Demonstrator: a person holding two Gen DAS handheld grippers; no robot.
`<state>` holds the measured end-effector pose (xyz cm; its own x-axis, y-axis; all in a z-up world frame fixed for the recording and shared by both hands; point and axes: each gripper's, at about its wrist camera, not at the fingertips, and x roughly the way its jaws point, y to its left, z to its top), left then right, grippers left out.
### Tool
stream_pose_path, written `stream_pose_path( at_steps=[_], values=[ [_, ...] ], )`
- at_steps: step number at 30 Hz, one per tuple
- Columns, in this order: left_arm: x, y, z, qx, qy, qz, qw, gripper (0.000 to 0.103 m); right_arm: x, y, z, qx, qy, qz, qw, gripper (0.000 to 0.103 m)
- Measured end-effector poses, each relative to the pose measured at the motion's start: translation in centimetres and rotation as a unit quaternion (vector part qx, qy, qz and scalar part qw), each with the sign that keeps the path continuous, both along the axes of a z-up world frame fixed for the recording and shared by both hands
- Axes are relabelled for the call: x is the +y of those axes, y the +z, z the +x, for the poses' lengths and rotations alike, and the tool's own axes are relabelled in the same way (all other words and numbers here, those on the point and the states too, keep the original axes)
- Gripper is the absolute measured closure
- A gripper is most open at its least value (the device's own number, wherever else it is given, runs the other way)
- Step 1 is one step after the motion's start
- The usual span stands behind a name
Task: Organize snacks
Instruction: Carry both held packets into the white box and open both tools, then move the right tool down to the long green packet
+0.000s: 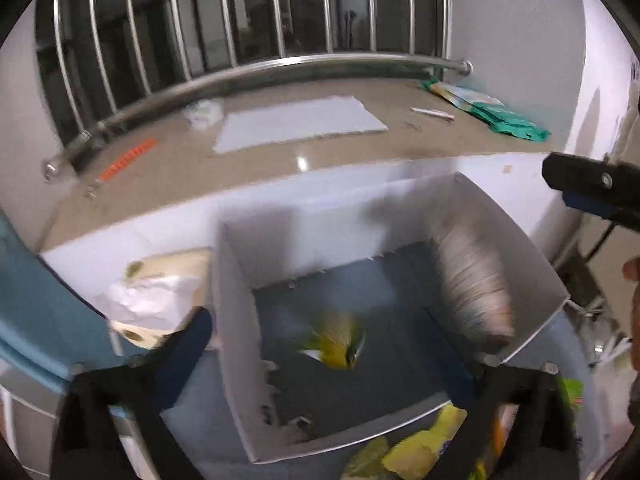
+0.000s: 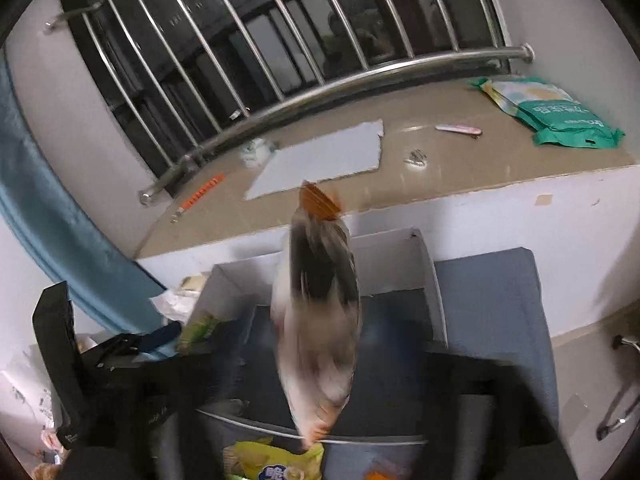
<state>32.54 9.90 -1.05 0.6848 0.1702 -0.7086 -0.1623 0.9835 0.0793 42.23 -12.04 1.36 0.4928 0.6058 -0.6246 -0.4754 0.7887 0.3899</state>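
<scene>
Both grippers spread: left gripper (image 1: pixel 336 364) over white box (image 1: pixel 236 320), yellow snack packet (image 1: pixel 340 344) dropping in; right gripper (image 2: pixel 316 384) releases grey-white snack bag (image 2: pixel 316 320). Pull clear, fetch yellow packs (image 1: pixel 420 444) near.

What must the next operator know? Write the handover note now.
Left tongs: open, empty.
Right tongs: open, empty.
White box: holds the yellow-green packet, blurred, and the pale bag by its right wall.
Done: those two are in the box.
Left: yellow packets lie outside the box's near edge and probably go in next.
</scene>
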Motion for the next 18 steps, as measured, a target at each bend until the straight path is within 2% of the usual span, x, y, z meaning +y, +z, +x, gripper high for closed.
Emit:
stream_pose_path(
  at_steps=[2,7,10,13,18],
  values=[
    [-0.1,0.1,-0.5,0.000,-0.011,-0.008,0.9999,0.000,-0.4,0.2,-0.3,-0.009,-0.032,-0.005,0.999,0.000],
    [-0.2,1.2,-2.4,-0.008,-0.021,-0.028,0.9994,0.000,-2.1,0.4,-1.0,0.016,-0.038,0.010,0.999,0.000],
    [-0.3,2.3,-4.7,-0.032,-0.023,-0.045,0.9982,0.000,-3.3,1.4,-2.5,0.003,-0.034,0.033,0.999,0.000],
    [-1.0,3.6,-7.1,-0.053,-0.021,-0.033,0.9979,0.000,-4.8,2.9,-5.1,-0.021,-0.021,0.060,0.998,0.000],
    [-1.9,5.2,-12.6,-0.095,-0.030,-0.061,0.9931,0.000,-7.1,4.1,-9.6,-0.048,-0.014,0.093,0.994,0.000]
  ],
)
